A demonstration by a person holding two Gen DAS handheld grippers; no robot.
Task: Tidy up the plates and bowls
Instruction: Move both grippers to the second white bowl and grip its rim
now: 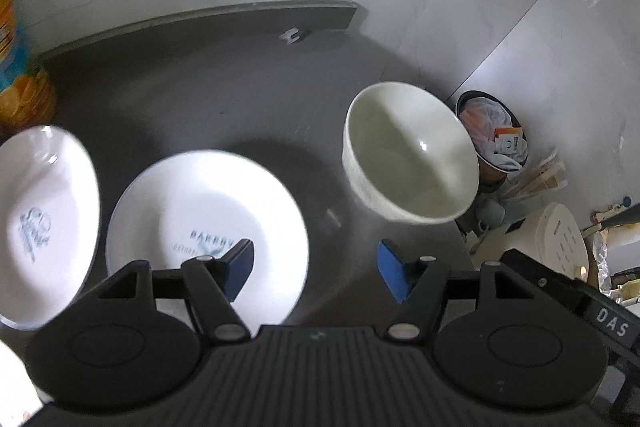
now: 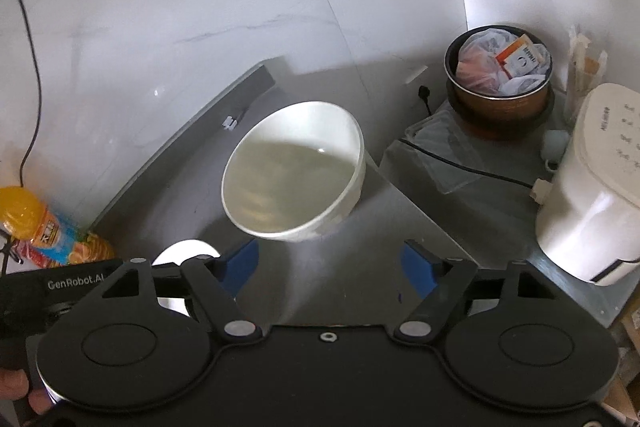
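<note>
1. Bowl (image 2: 294,173): white glazed ceramic, empty, standing on the grey counter (image 1: 208,99) to the right of two white plates (image 1: 206,235), well apart from them.
2. Handling, as a guess: stiff, fairly heavy, slick and breakable; the glaze gives little grip.
3. Best hold is probably across the rim, one finger inside the wall and one outside.
4. Left gripper (image 1: 316,269) hangs wide open, holding nothing, over the near plate's edge.
5. Right gripper (image 2: 330,263) is also spread wide and empty, just short of the bowl.
</note>
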